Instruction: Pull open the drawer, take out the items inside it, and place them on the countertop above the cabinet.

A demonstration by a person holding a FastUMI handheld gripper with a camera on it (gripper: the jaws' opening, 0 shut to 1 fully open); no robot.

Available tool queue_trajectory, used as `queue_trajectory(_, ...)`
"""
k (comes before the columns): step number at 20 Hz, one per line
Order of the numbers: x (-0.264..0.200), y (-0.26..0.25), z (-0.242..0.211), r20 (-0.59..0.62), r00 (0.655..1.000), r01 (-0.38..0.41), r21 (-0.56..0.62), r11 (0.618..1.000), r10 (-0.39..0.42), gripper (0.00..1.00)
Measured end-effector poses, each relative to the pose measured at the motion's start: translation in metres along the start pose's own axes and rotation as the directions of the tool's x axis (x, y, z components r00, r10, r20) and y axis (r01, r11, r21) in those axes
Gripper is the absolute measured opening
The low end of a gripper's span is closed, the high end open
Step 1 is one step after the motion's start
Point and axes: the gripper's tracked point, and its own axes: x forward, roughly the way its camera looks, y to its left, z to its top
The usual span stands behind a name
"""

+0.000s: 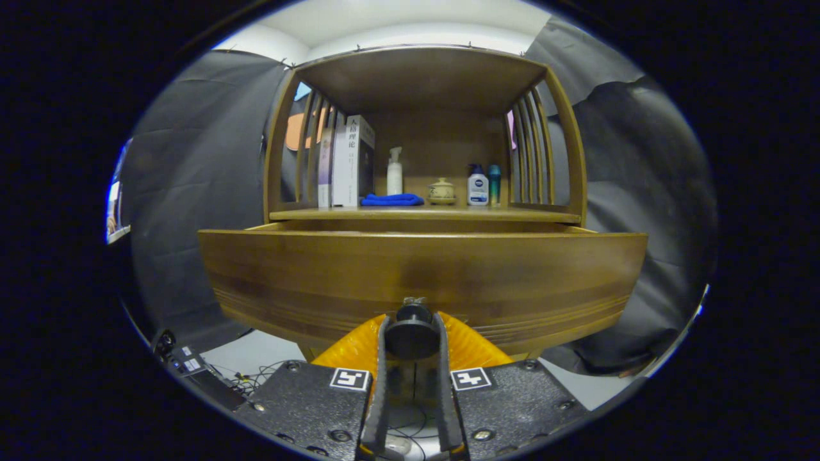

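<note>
Gripper view: fisheye camera riding on the tool (412, 333), looking forward along its two fingers, level with and close to the drawer front (423, 278). Beyond and above, it faces the worktop (423, 214) and the cabinet's open shelf bay.

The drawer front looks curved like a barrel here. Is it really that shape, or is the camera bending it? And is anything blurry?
Gripper view: probably fisheye bending, since the drawer front bows most toward its ends; the knob, gripped by the gripper, looks soft from closeness; the blue cloth and bottles on the countertop stay fairly sharp; lighting even, no strong glare.
</note>
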Motion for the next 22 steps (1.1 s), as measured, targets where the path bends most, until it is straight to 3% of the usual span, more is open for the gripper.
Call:
queue_trajectory(6, -0.001, 0.0, -0.003, 0.012, 1.0, 0.006, -0.021, 1.0, -0.005, 0.33)
queue_trajectory(11, -0.006, -0.005, 0.004, 0.043, 0.999, 0.012, -0.019, 1.0, -0.011, 0.58)
queue_trajectory(17, -0.031, -0.013, 0.056, 0.221, 0.975, 0.04, -0.085, 0.996, -0.02, 0.89)
queue_trajectory(22, -0.032, -0.014, 0.118, 0.298, 0.954, 0.008, -0.072, 0.997, 0.014, 0.92)
